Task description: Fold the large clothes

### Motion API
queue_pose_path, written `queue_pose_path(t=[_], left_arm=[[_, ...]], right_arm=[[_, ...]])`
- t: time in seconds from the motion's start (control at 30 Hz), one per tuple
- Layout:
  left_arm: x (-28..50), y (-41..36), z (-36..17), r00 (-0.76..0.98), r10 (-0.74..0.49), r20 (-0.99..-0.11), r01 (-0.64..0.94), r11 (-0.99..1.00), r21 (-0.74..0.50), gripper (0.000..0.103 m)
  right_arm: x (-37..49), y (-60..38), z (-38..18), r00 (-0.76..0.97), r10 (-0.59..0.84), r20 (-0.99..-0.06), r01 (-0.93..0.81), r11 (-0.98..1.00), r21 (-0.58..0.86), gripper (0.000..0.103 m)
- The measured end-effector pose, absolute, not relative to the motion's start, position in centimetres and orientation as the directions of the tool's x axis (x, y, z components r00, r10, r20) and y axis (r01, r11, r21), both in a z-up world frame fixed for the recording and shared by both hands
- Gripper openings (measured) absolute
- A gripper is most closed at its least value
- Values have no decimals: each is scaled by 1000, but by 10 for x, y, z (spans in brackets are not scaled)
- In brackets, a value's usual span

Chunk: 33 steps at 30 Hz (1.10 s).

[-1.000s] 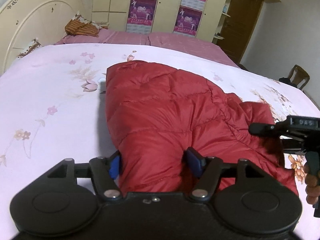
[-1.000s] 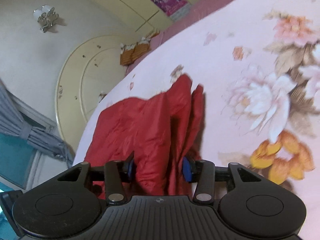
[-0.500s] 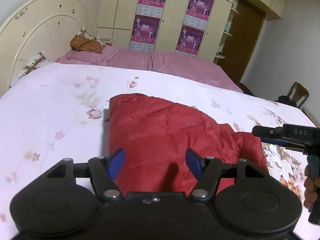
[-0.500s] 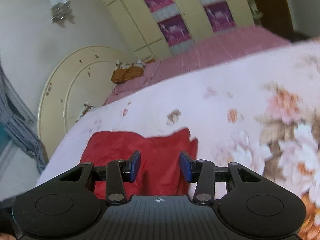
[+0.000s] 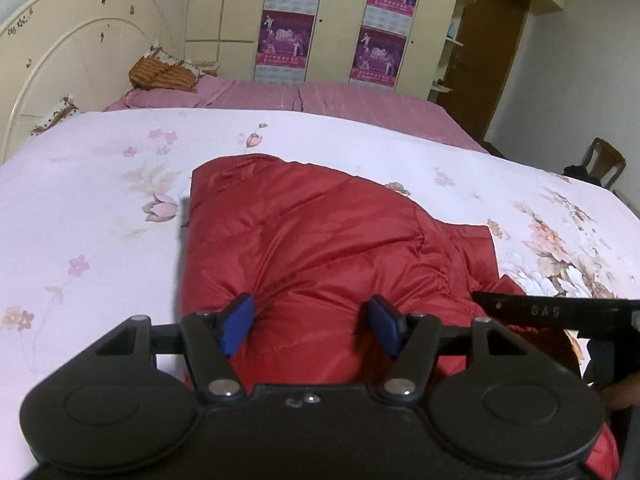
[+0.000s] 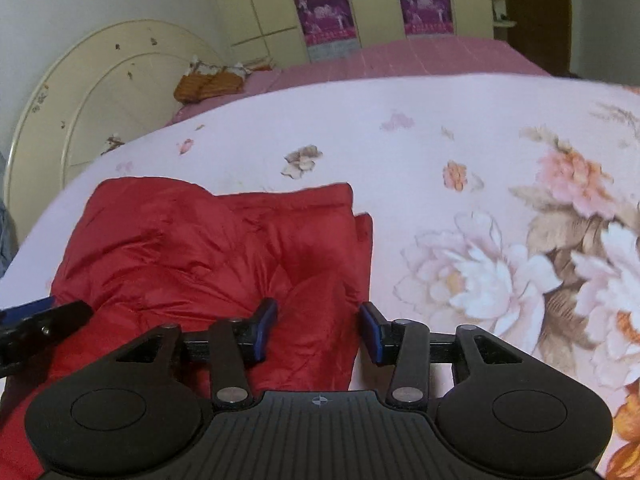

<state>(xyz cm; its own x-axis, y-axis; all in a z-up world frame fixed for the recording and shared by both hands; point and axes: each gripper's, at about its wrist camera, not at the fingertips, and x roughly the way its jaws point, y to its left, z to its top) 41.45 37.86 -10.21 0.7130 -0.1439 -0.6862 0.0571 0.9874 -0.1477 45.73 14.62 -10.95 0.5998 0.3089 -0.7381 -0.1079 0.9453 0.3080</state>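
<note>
A red quilted jacket (image 5: 320, 248) lies folded on the flowered bedspread (image 5: 100, 200). My left gripper (image 5: 311, 322) sits at its near edge with a puffed bulge of fabric pinched between the blue pads; creases run out from both. The right gripper's finger (image 5: 552, 310) shows just to its right, with a hand behind it. In the right wrist view the jacket (image 6: 200, 248) fills the lower left. My right gripper (image 6: 318, 326) is shut on the jacket's near right corner: the left pad is sunk in the fabric and the jacket's edge lies at the right pad. One left finger (image 6: 44, 316) shows at the left.
The bedspread stretches wide around the jacket, with large flower prints to the right (image 6: 500, 272). A pink striped cover (image 5: 320, 100) and an orange pillow (image 5: 160, 76) lie beyond, by the cream headboard (image 5: 80, 60). Wardrobes (image 5: 328, 32), a door (image 5: 492, 60) and a chair (image 5: 604, 160) stand behind.
Half a second ago both views sat higher and farther from the jacket; now both are low at its near edge again. The right view has rolled from tilted to level.
</note>
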Motion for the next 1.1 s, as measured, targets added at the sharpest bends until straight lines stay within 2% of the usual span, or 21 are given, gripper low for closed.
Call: queue_pose_path(t=[0.17, 0.33, 0.47, 0.7, 0.77, 0.93, 1.1], left_arm=[[397, 382, -86, 723, -141, -676, 67, 989, -135, 60], [368, 384, -72, 729, -148, -668, 70, 987, -143, 60], [342, 385, -69, 722, -153, -674, 67, 986, -153, 60], [293, 385, -76, 707, -163, -688, 85, 986, -146, 60], [286, 386, -83, 702, -154, -696, 84, 987, -134, 63], [290, 385, -96, 689, -137, -712, 93, 991, -100, 63], [296, 388, -98, 674, -133, -727, 82, 991, -105, 67]], right_arm=[[438, 133, -75, 645, 334, -688, -121, 933, 339, 44], [396, 132, -46, 682, 374, -629, -194, 921, 338, 44], [364, 148, -37, 670, 412, -618, -272, 910, 312, 44], [321, 172, -57, 629, 419, -655, -360, 904, 233, 44], [317, 176, -66, 615, 413, -672, -369, 904, 218, 44], [315, 186, -90, 601, 366, -711, -415, 903, 114, 44], [321, 186, -107, 589, 362, -723, -432, 897, 97, 44]])
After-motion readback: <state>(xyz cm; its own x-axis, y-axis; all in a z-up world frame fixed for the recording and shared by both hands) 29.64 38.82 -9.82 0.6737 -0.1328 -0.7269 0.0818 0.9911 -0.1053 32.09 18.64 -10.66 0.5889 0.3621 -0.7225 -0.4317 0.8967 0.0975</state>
